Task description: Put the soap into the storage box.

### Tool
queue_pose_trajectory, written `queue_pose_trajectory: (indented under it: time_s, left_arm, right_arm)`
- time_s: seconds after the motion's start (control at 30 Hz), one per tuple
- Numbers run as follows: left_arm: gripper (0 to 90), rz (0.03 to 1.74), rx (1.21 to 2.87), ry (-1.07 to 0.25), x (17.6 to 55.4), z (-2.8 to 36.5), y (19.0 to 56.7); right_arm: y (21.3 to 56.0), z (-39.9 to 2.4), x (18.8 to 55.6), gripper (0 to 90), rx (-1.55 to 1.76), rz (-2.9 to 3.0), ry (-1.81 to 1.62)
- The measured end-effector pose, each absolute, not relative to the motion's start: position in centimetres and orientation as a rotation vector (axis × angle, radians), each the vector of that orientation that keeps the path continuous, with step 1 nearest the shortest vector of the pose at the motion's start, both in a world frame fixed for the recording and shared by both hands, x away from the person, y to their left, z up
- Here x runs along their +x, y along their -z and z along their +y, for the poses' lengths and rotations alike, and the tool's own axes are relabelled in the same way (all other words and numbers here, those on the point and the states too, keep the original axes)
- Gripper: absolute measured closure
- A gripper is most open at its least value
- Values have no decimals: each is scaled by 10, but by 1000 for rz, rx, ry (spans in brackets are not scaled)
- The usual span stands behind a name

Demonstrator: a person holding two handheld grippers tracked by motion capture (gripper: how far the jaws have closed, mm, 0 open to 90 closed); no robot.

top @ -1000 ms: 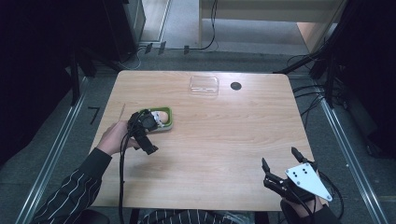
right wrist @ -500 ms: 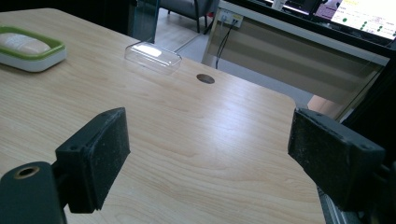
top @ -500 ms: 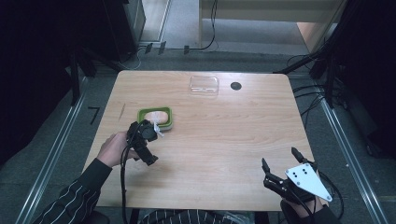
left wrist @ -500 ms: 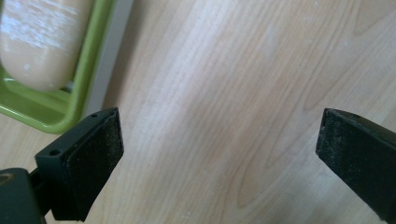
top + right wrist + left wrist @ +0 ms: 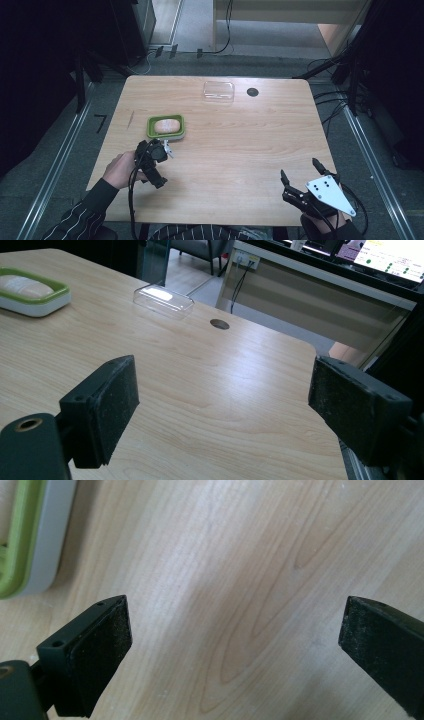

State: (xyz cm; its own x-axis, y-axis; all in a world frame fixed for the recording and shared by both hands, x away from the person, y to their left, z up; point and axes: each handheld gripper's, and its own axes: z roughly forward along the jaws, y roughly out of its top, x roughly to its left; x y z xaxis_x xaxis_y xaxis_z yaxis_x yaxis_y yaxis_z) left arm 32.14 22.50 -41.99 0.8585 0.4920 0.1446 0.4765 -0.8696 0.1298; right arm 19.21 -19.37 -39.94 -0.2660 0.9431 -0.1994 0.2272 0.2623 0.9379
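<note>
A green-rimmed dish (image 5: 166,126) with a pale soap bar (image 5: 165,125) in it sits left of the table's middle. My left gripper (image 5: 158,152) hovers just in front of the dish, held by a hand, close over bare wood. In the left gripper view its jaws stand wide apart with nothing between them (image 5: 235,645), and the dish rim (image 5: 22,530) is at the upper left. My right gripper (image 5: 299,169) rests open near the front right corner. In the right gripper view (image 5: 222,405) it faces the dish (image 5: 30,292) far off to the left.
A clear plastic lid (image 5: 219,91) lies near the table's far edge, with a dark round hole (image 5: 252,92) in the tabletop just right of it. Both also appear in the right gripper view: lid (image 5: 162,300), hole (image 5: 219,324). Cables trail over the floor beyond the table.
The left gripper has drawn back from over the dish toward the near edge, uncovering the soap bar. The right gripper has not moved.
</note>
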Motion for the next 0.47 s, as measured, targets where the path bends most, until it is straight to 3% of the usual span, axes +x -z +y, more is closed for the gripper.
queue_pose_trajectory:
  time_s: [0.47]
  left_arm:
    - [8,814,2923,-186,314,235,431]
  right_arm:
    - [400,-195,192,134,1091,1678,-1071]
